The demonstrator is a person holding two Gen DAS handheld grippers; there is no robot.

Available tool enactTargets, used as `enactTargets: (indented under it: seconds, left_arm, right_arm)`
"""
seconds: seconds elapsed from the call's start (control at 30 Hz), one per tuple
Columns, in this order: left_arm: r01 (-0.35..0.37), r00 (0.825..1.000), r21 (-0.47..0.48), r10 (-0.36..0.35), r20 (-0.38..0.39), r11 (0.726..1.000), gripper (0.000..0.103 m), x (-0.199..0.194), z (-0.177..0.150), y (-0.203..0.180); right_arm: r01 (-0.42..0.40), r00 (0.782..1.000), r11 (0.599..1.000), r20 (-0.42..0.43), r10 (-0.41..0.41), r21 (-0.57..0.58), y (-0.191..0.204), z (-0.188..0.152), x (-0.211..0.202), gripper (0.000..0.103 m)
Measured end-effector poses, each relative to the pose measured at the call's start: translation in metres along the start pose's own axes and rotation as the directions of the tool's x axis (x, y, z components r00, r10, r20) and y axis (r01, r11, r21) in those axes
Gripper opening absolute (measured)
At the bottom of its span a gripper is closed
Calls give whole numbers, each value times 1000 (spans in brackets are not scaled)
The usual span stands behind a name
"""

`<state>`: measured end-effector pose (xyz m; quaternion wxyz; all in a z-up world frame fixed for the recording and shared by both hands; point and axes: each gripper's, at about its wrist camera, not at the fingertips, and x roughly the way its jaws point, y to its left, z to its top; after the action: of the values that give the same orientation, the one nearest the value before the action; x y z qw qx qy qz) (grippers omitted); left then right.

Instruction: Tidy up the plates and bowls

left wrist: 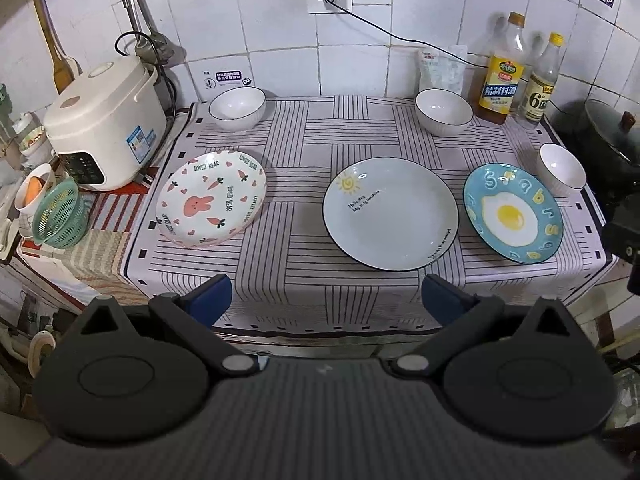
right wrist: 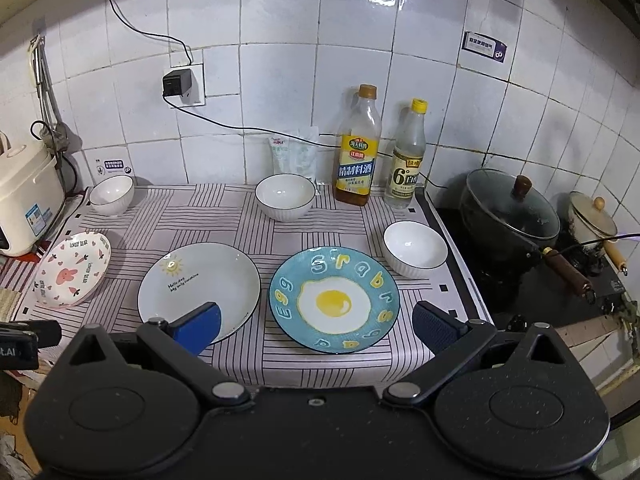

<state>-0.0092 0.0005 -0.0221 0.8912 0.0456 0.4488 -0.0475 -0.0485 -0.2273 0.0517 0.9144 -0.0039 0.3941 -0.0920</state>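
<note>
I held both tongs wide open with nothing in them: the left tongs (left wrist: 326, 300) and the right tongs (right wrist: 316, 326) hung near the bench (left wrist: 304, 276) front edge. Three plates lay in a row: bunny plate (left wrist: 212, 199), sun plate (left wrist: 390, 213), egg plate (right wrist: 334, 299). Three white bowls (right wrist: 285, 197) sat apart behind them.

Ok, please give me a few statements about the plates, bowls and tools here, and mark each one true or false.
1. Three bowls stand on the cloth. True.
2. The egg plate is stacked on the sun plate. False: they lie side by side.
3. The left tool grips the rabbit plate. False: it is open and holds nothing.
4. The right tool is open. True.
5. Two bottles stand by the wall. True.
</note>
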Motion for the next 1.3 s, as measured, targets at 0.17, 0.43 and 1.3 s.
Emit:
enactTargets:
  seconds: [0.17,0.43,1.3]
  left_arm:
    - [17,1000,-6,-17,11,1000,103,1,-4,2]
    - [17,998,-10,-17,61,1000,103,0,-7,1]
    - [-1,998,6,0,60,1000,103,5,-9,-4]
  right_arm:
    - [12,999,1000,35,-12,1,-2,-2,-3,103]
    - [25,999,1000,47,-25,2,-4,-5,1,103]
    - [12,999,1000,52,-11,-22,-5,-6,17,103]
